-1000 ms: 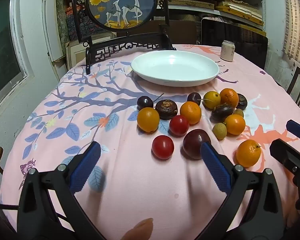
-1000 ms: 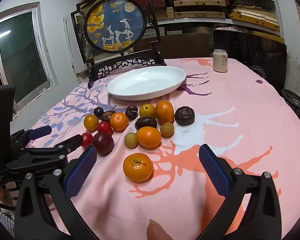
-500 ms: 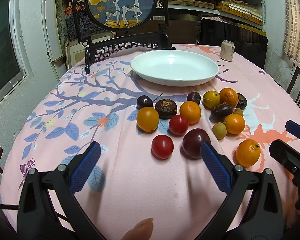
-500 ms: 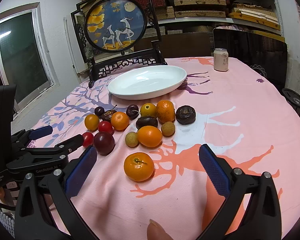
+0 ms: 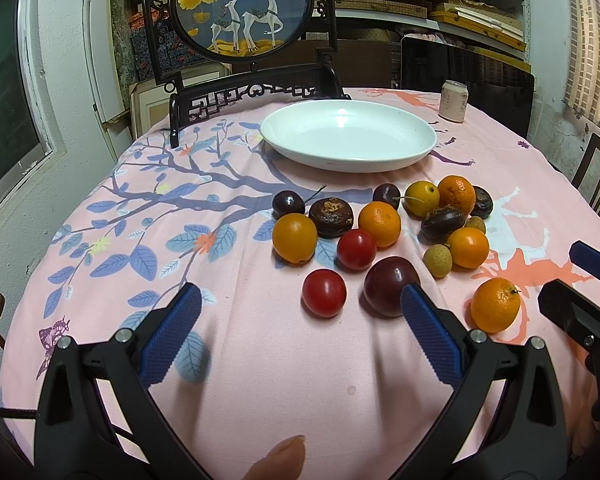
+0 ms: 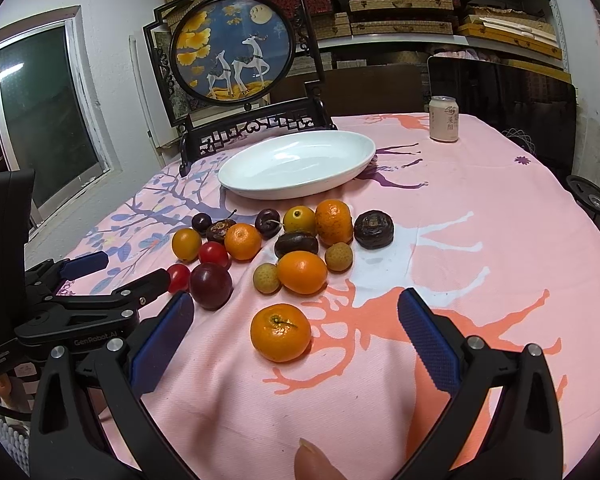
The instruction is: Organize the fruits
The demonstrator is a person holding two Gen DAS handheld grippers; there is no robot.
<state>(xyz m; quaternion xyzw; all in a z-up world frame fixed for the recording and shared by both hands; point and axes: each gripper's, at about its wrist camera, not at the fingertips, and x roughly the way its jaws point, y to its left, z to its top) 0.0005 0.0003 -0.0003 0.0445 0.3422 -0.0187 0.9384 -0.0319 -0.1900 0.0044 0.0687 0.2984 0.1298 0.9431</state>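
Several fruits lie loose on the pink tablecloth: oranges, red tomatoes, dark plums, small yellow ones. A white oval dish point(image 5: 348, 136) stands empty behind them; it also shows in the right wrist view point(image 6: 296, 164). My left gripper point(image 5: 300, 320) is open and empty, just short of a red tomato point(image 5: 324, 293) and a dark plum point(image 5: 390, 290). My right gripper point(image 6: 292, 332) is open and empty, with a stemmed orange point(image 6: 280, 332) lying between its fingers on the cloth. The same orange point(image 5: 495, 305) shows at the right of the left wrist view.
A framed round deer picture on a dark stand point(image 5: 244, 12) rises at the table's far edge. A drink can point(image 6: 443, 119) stands at the far right. A chair back point(image 5: 598, 180) is beside the table on the right. Shelves fill the back wall.
Both grippers have edged slightly forward toward the fruit. Both stay open and nothing on the table has moved.
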